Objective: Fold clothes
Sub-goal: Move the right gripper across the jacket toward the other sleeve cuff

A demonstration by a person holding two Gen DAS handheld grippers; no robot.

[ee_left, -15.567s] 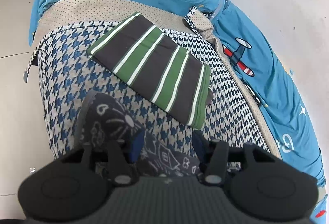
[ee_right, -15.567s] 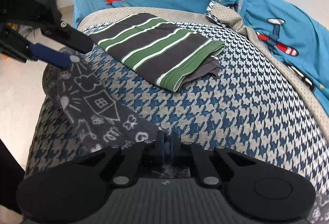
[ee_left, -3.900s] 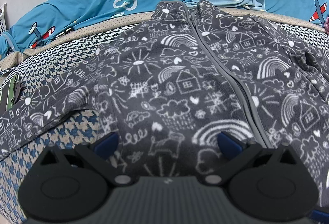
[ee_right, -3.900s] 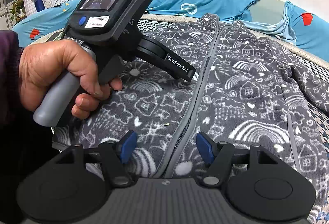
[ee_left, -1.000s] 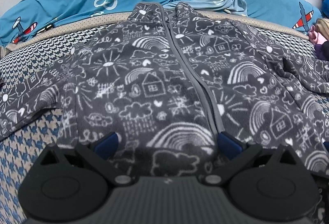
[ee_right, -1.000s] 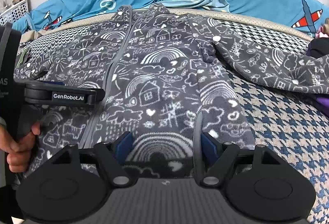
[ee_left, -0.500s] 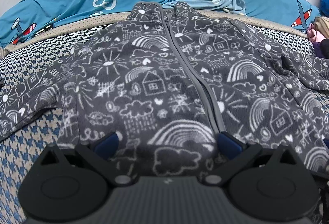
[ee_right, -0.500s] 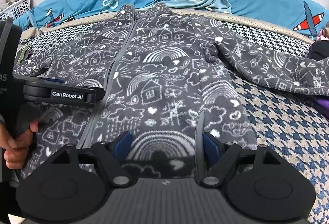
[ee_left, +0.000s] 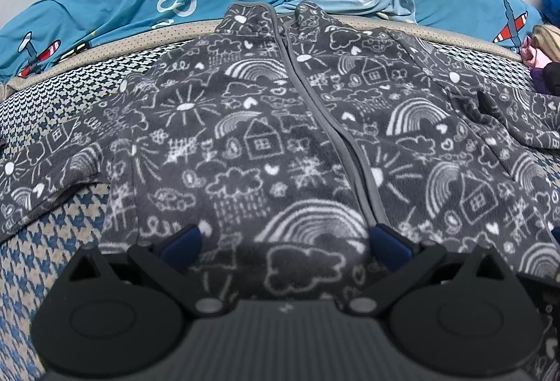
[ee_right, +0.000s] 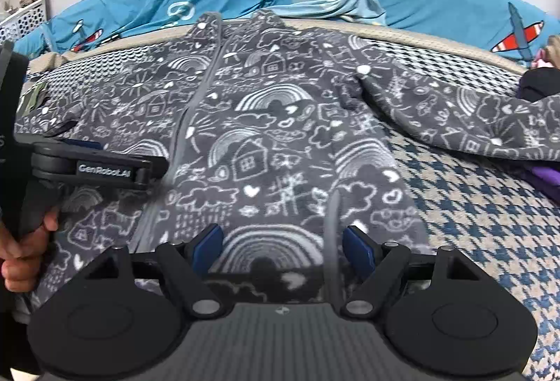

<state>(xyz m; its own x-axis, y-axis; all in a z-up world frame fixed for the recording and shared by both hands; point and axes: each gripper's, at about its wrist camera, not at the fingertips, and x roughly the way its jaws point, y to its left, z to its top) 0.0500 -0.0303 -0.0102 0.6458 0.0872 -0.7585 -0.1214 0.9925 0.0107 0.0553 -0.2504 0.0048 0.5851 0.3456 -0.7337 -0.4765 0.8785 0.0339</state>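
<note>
A gray fleece jacket point(ee_left: 280, 143) lies spread flat, zipped, on the checked blanket point(ee_right: 472, 216), collar toward twelve o'clock. The left gripper point(ee_left: 285, 241) and right gripper point(ee_right: 280, 246) both hover over its hem at six o'clock, fingers spread wide apart, gripping nothing.

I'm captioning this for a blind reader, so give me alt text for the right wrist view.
A dark grey doodle-print zip jacket lies spread flat, front up, on a houndstooth cover. The open right gripper hovers at its hem; a hand holds the left gripper alongside.
</note>
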